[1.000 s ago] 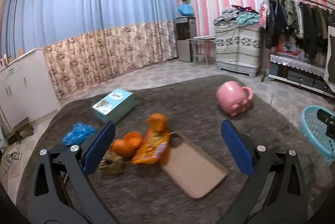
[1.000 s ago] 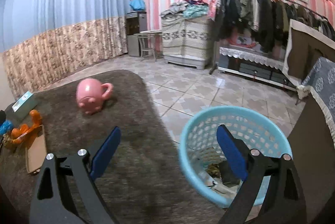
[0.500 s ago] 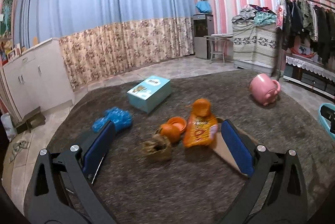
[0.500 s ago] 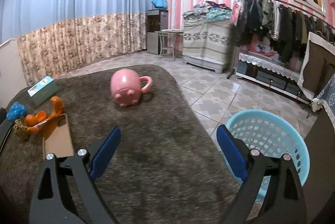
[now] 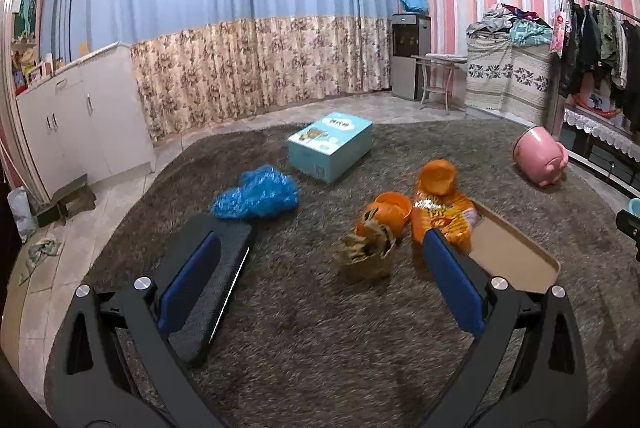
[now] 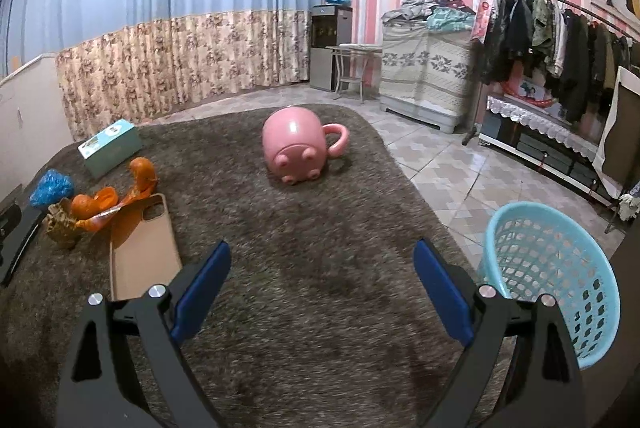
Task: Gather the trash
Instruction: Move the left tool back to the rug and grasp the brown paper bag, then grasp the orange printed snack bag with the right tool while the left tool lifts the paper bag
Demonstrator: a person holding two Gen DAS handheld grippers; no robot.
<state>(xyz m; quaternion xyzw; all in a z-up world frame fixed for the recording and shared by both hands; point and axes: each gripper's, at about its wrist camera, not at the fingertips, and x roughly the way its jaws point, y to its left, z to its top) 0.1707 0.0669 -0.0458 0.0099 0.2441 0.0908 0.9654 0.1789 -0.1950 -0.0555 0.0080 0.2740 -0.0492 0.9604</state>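
Note:
On the brown rug lie a crumpled brown paper wad [image 5: 366, 252], orange peel pieces [image 5: 388, 212], an orange snack bag [image 5: 440, 212] and a crumpled blue plastic bag [image 5: 256, 198]. My left gripper [image 5: 320, 280] hangs open above the rug, just short of the brown wad, nothing between its fingers. My right gripper [image 6: 320, 292] is open over bare rug, empty. The light blue trash basket [image 6: 560, 268] stands on the tiles to its right. The same trash pile shows at the left in the right wrist view: wad [image 6: 62, 224], peel [image 6: 94, 204].
A tan phone case [image 5: 512, 256] lies beside the snack bag. A black flat device [image 5: 212, 280] sits under my left finger. A teal box [image 5: 330, 150] and an overturned pink mug [image 6: 298, 148] rest further back. Cabinets, curtains and a clothes rack ring the rug.
Both grippers have swung left. The trash pile has come to the middle of the left wrist view, and the basket has slid from under the right gripper to its right edge.

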